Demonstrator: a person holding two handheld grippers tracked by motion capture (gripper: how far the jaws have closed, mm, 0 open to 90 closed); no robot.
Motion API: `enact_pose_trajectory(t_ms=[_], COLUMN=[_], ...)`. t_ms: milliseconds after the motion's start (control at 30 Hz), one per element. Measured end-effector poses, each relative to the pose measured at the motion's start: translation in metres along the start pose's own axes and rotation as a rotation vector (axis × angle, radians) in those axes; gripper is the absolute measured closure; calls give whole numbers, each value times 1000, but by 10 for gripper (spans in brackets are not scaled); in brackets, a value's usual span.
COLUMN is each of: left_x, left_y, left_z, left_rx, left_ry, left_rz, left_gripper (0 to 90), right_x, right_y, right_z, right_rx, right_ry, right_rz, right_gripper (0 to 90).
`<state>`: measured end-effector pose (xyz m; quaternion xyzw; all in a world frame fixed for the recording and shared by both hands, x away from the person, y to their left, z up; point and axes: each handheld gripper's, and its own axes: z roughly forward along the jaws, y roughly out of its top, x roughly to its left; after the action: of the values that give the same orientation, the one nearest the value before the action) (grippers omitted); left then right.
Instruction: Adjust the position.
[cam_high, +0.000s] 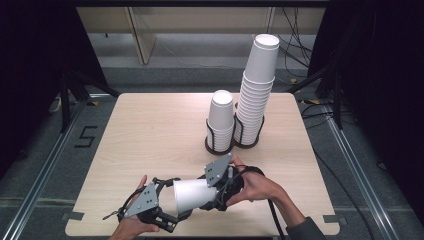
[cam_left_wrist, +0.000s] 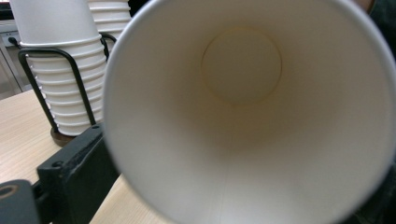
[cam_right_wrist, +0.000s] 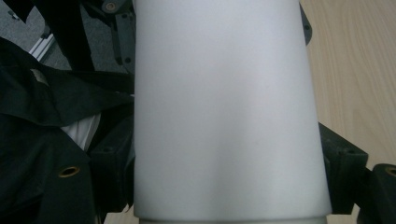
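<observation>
White paper forms the cup (cam_high: 192, 195) that lies on its side, held above the near edge of the table (cam_high: 150, 130), at about six o'clock in the high view. Its open mouth faces nine o'clock there, toward the left gripper (cam_high: 167, 212), and its closed bottom points toward three o'clock into the right gripper (cam_high: 212, 197).

From the right gripper view the cup's wall (cam_right_wrist: 224, 107) runs up between the two black jaws, one on each side of it near the rim end, and both press against the paper, so this gripper is clamped on the cup. The person's right hand (cam_high: 260, 187) wraps the gripper body from the three o'clock side.

From the left gripper view the cup's inside (cam_left_wrist: 243, 112) gapes toward the camera, with the round base visible deep within. One black jaw stands just beside the rim at eight o'clock; the other is hidden behind the cup. These jaws stand apart and do not pinch the rim.

Farther off, at twelve to one o'clock on the table, two black wire holders stand touching side by side: a short stack of cups (cam_high: 220, 117) in the nearer one and a tall, leaning stack (cam_high: 256, 85) in the other.
</observation>
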<state>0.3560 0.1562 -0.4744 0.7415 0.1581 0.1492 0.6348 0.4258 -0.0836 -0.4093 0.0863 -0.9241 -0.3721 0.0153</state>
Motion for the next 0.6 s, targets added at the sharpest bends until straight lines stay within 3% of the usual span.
enact_pose_trajectory(t_ms=[100,267,300,400,467,533,600], left_x=[-1,3,3,3,2,1,1], left_y=[1,2,2,4,5,6,6], left_z=[-2,-4,-4,-6,-6,-6,-6], left_rx=[1,-12,-9,14,23,27,31], left_ry=[5,-27,-31,-33,-25,-23,-12], left_rz=[-4,-4,1,13,18,17,13], left_gripper=[42,77,83,104,117,127,129], right_x=[0,1,0,1,0,1,1], right_y=[1,1,1,0,-1,-1,0], right_z=[4,6,6,6,7,5,3], right_rx=[3,-1,4,12,20,65,70], right_ry=[8,11,0,25,14,-40,-62], right_rz=[2,17,13,41,56,82,53], right_gripper=[242,246,246,240,218,175,168])
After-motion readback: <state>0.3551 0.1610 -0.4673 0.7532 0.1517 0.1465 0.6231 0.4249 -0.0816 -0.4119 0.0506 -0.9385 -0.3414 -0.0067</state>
